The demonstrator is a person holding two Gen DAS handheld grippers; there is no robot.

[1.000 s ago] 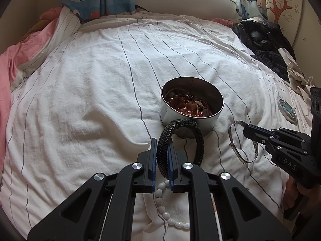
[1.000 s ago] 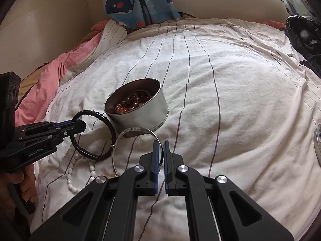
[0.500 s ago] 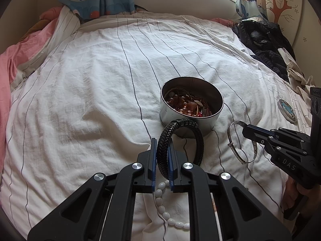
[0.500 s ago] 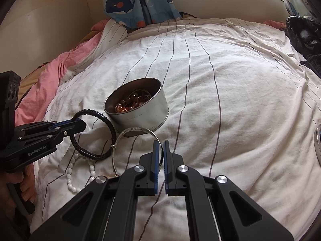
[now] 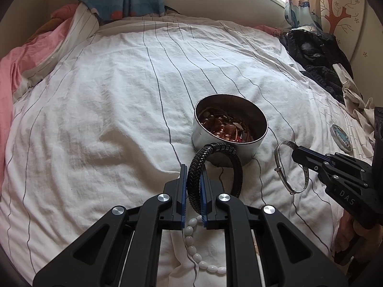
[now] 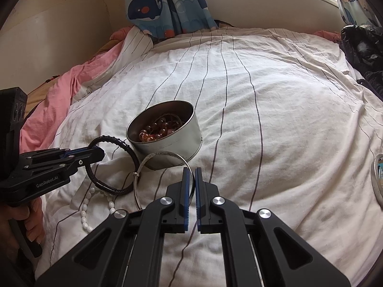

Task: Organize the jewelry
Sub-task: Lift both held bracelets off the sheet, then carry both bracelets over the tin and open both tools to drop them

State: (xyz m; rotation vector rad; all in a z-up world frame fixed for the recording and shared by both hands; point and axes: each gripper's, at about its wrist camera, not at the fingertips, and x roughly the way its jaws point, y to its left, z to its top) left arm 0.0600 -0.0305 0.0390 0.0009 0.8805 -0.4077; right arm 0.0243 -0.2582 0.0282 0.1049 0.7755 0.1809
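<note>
Left gripper [image 5: 192, 172] clamps the black braided bracelet [image 5: 215, 165] just before the tin [image 5: 229, 129]. Right gripper [image 6: 190, 174] pinches the silver bangle [image 6: 153, 165] beside the tin. Only the left view shows the bangle's far edge.

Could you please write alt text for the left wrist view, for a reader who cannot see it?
The left gripper is shut on a black braided bracelet beside a round metal tin of reddish beads on a striped white bedsheet. At right, the right gripper pinches a silver bangle; a white bead string lies below.
</note>
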